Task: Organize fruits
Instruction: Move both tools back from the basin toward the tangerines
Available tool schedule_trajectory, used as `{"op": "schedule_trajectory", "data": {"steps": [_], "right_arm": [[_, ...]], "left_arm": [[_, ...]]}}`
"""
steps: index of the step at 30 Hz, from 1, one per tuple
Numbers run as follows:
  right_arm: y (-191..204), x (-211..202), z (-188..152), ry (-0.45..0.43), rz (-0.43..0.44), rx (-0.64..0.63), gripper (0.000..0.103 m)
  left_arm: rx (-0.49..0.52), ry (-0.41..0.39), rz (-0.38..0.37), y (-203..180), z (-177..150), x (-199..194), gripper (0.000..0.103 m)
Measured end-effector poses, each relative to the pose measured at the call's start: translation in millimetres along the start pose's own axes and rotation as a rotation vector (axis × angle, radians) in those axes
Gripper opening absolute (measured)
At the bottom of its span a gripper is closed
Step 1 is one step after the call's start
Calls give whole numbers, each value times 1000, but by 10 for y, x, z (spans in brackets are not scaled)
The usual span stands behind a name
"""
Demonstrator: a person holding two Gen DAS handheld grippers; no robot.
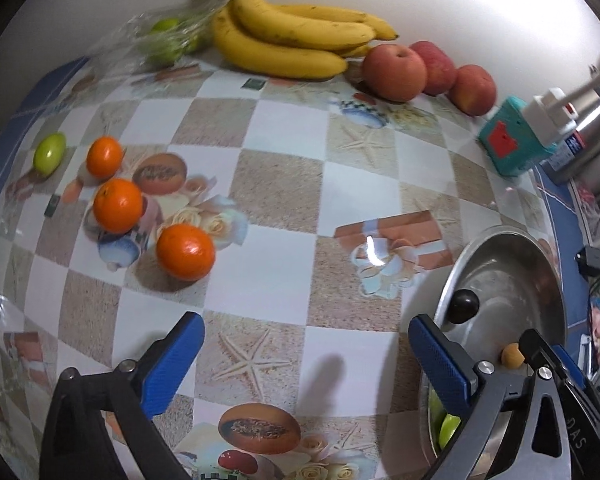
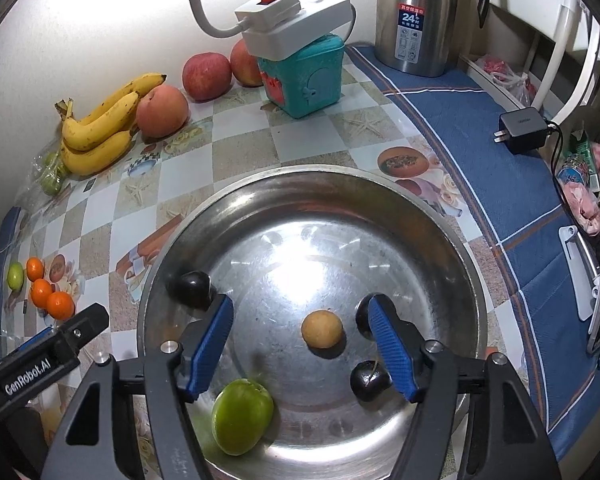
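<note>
The steel bowl (image 2: 452, 240) is the landmark. Inside it lie a green fruit (image 2: 242, 416) near the front wall, a tan round fruit (image 2: 322, 329) in the middle, and three dark plums (image 2: 192, 289), one at the left wall and two at the right side. The green fruit is a little long, and its long axis runs from the front toward the back of the bowl. The right tongs (image 2: 300, 344) hang over the bowl, wide open, holding nothing; the tan fruit sits between the two fingers, not touched.

Left of the bowl, the left tongs (image 1: 306, 360) are above the tabletop (image 1: 276, 184), also wide open and empty. Farther left lie three oranges (image 1: 118, 205) and one more green fruit (image 1: 50, 153). Behind the bowl, along the wall, are bananas (image 1: 288, 36), with their tips pointing toward three apples (image 1: 394, 72), and a teal box (image 2: 304, 76) carrying a power strip (image 2: 296, 24). A thermos (image 2: 424, 12) stands right of the box.
</note>
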State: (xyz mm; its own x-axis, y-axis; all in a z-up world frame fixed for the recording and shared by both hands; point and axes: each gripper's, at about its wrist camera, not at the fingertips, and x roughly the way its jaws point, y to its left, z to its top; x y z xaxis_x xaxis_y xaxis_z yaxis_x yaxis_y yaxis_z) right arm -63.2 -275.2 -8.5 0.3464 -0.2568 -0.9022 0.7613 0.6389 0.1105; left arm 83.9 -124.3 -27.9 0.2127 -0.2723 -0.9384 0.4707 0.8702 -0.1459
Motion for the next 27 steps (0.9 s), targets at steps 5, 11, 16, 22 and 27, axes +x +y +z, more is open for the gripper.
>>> {"op": "schedule_trajectory", "data": {"steps": [5, 11, 16, 22, 27], "right_arm": [[5, 6, -2, -1, -4, -3, 72], [7, 7, -4, -5, -8, -5, 88], [13, 8, -9, -12, -10, -10, 92], [9, 16, -15, -14, -13, -11, 92], [1, 13, -14, -17, -15, -6, 92]], "left_arm": [[-18, 12, 12, 48, 4, 16, 103], [-11, 11, 21, 37, 7, 7, 103], [-5, 12, 45, 33, 4, 27, 103], [-3, -1, 64, 43, 11, 16, 103], [16, -9, 82, 28, 29, 0, 103]]}}
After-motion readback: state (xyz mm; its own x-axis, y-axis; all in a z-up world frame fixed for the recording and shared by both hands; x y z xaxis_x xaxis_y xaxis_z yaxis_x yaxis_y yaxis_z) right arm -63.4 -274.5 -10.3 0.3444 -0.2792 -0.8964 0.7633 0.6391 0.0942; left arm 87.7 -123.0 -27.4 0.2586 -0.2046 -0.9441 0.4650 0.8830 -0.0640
